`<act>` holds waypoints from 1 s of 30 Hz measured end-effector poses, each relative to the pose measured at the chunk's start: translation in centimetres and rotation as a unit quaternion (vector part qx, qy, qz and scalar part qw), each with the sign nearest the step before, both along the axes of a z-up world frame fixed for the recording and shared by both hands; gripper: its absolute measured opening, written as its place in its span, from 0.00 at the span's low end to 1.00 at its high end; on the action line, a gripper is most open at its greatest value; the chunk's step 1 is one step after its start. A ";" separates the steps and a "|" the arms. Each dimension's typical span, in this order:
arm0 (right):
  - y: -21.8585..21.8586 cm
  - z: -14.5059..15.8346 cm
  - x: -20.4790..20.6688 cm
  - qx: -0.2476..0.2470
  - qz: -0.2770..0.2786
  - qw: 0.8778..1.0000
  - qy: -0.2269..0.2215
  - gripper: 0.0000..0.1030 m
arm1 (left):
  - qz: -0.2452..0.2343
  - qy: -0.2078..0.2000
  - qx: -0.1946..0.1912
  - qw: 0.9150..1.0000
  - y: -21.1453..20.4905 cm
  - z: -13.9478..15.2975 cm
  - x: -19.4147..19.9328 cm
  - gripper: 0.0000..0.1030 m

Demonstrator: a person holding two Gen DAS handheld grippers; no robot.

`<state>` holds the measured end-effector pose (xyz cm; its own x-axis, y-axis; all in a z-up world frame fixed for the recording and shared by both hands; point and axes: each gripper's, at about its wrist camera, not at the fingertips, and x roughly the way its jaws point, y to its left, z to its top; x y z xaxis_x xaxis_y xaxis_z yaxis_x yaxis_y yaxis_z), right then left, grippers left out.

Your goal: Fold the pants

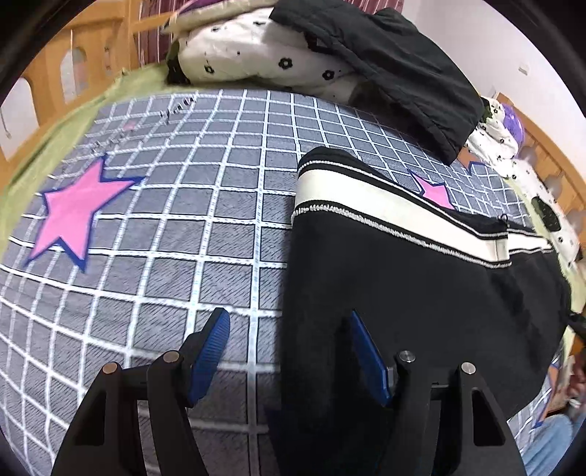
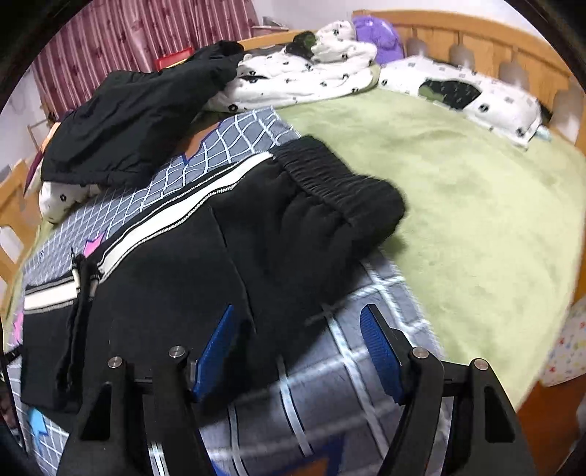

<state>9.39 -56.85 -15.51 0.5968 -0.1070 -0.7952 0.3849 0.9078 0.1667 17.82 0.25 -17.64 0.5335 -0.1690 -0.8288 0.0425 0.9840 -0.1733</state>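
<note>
One pair of black pants [image 1: 421, 293] with a white side stripe lies on one grid-patterned blanket [image 1: 164, 227]. Two pink stars [image 1: 73, 212] show on that blanket in the left wrist view. One other black garment [image 2: 128, 121] sits at upper left in the right wrist view, and one purple item [image 2: 381, 34] at top.

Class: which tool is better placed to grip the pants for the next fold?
Probably the right tool: open, with the pants' edge between its fingers. The left tool straddles their side edge, mostly over blanket.
</note>
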 end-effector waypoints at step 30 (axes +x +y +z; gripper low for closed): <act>15.6 18.5 5.7 -0.073 0.067 0.970 -0.223 0.11 | -0.008 -0.118 -0.112 0.987 5.2 13.8 0.9 0.09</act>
<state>15.12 -41.24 2.96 0.8939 -0.0972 -0.4376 0.1818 0.9709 0.1558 18.76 5.42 -3.82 0.7022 -0.3438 -0.6234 0.1230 0.9211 -0.3694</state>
